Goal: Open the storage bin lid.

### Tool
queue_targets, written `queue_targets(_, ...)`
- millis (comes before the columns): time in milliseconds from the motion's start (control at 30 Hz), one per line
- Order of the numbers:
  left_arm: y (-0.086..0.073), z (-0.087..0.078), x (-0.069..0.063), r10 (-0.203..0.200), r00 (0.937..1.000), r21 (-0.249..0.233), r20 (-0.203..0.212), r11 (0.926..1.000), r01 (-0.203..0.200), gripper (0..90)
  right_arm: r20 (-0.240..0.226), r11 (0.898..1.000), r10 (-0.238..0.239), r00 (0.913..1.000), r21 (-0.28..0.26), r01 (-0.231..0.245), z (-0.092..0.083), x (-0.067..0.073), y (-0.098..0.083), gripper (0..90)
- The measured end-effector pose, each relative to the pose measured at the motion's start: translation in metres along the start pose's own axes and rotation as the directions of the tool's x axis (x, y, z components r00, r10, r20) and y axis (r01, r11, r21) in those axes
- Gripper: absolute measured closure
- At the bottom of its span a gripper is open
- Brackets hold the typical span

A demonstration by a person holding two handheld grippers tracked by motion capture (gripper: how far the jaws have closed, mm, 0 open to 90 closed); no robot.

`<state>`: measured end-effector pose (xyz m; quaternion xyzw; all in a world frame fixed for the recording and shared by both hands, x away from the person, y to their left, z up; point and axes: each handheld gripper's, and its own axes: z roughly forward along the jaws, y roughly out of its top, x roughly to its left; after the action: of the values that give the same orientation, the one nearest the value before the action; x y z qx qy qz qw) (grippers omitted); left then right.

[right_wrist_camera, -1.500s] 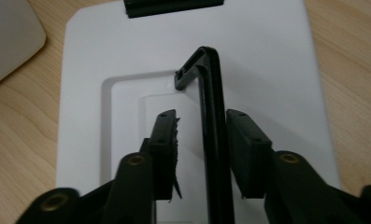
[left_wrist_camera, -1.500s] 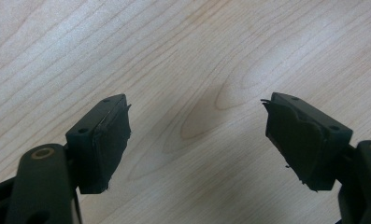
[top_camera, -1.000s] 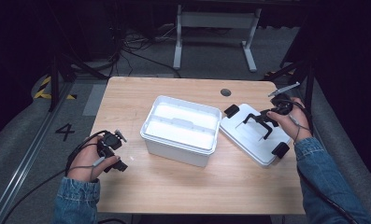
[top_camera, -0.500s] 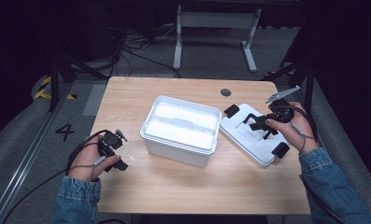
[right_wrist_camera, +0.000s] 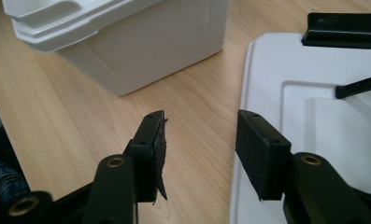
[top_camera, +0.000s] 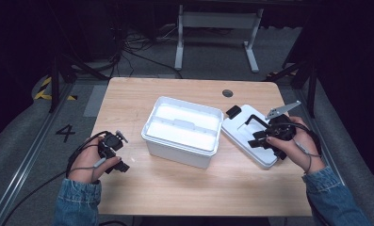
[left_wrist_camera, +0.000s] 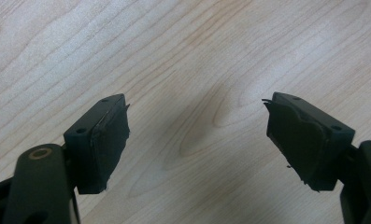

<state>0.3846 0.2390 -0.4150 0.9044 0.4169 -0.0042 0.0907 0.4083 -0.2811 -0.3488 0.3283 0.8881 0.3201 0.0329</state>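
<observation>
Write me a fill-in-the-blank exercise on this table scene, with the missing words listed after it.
1. The white box stands open; its lid lies flat on the ____ beside it.
2. The right hand-held gripper has its jaws ____, with nothing between them.
3. Under the left hand-held gripper is bare ____.
4. The lid's latches are ____ in colour.

Missing words: table; open; wood; black

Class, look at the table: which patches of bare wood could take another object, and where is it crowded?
Free: the far-left corner behind the white box, the near strip between the two forearms, and the wood around the left hand-held gripper. Crowded: the right side, where the lid lies beside the box with the right hand-held gripper over it.
</observation>
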Motion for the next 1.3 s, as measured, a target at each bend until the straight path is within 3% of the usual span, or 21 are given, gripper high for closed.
queue_targets(633,0.005,0.003,-0.003,0.007,1.0,0.014,-0.003,0.9999,-0.007,21.7,-0.07,1.0,-0.013,0.9974,-0.008,0.013,0.029,0.027,-0.039,51.6)
queue_targets(800,0.006,0.003,-0.003,0.02,0.9996,0.013,-0.017,0.9997,-0.02,21.8,-0.085,1.0,-0.013,0.9963,0.023,0.015,0.043,0.031,-0.048,51.3)
queue_targets(833,0.006,0.004,-0.004,0.011,0.9999,0.018,0.0,0.9998,-0.011,21.7,-0.09,1.0,-0.012,0.9959,0.021,0.014,0.045,0.031,-0.05,51.3)
queue_targets(1000,0.007,0.006,-0.005,0.012,0.9999,0.018,0.0,0.9998,-0.012,21.7,-0.107,0.999,-0.011,0.9942,0.052,0.016,0.06,0.035,-0.058,51.2)
queue_targets(1300,0.008,0.007,-0.004,0.023,0.9997,0.028,-0.005,0.9993,-0.023,21.7,-0.099,0.994,-0.031,0.9946,0.102,0.042,0.077,0.041,-0.063,49.9)
